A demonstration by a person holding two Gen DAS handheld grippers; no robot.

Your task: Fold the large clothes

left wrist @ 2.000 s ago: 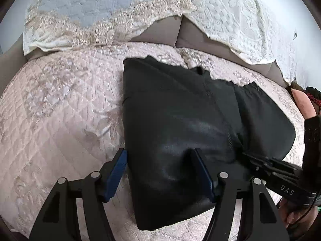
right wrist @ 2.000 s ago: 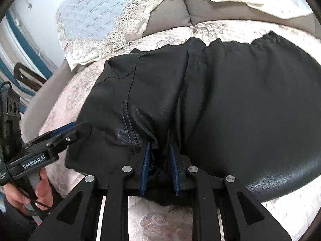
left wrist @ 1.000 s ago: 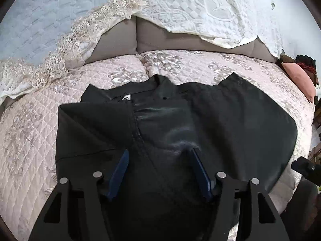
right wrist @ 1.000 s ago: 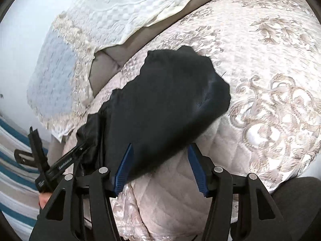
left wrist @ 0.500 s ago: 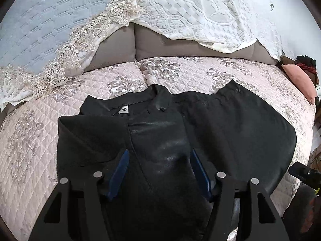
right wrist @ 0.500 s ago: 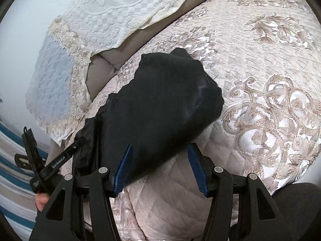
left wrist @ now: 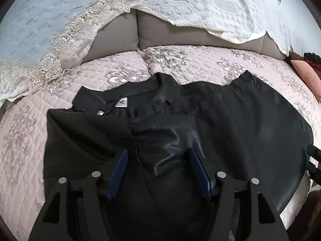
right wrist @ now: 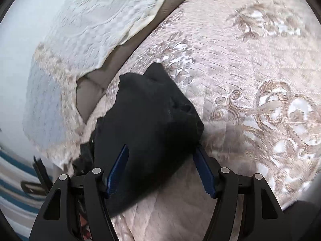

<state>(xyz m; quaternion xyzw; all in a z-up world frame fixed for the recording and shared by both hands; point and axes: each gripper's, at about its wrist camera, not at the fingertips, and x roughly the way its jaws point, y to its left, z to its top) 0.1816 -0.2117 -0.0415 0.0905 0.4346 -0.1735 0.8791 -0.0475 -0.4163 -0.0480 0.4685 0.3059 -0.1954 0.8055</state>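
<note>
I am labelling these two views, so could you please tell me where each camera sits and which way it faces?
Left wrist: on the left tool, looking forward and down at the black leather jacket on the quilted bedspread; its open fingers show.
Right wrist: on the right tool, looking along the jacket's fabric end; open fingers show.
Shared: jacket, bedspread, white lace cover.

The jacket [left wrist: 230,124] lies spread on the quilt [left wrist: 26,140], collar end toward the cushions [left wrist: 160,32] at the back. A lace throw [left wrist: 200,6] hangs over those. The left gripper [left wrist: 158,168] hovers over its near part, the right gripper [right wrist: 160,168] above its right edge.
</note>
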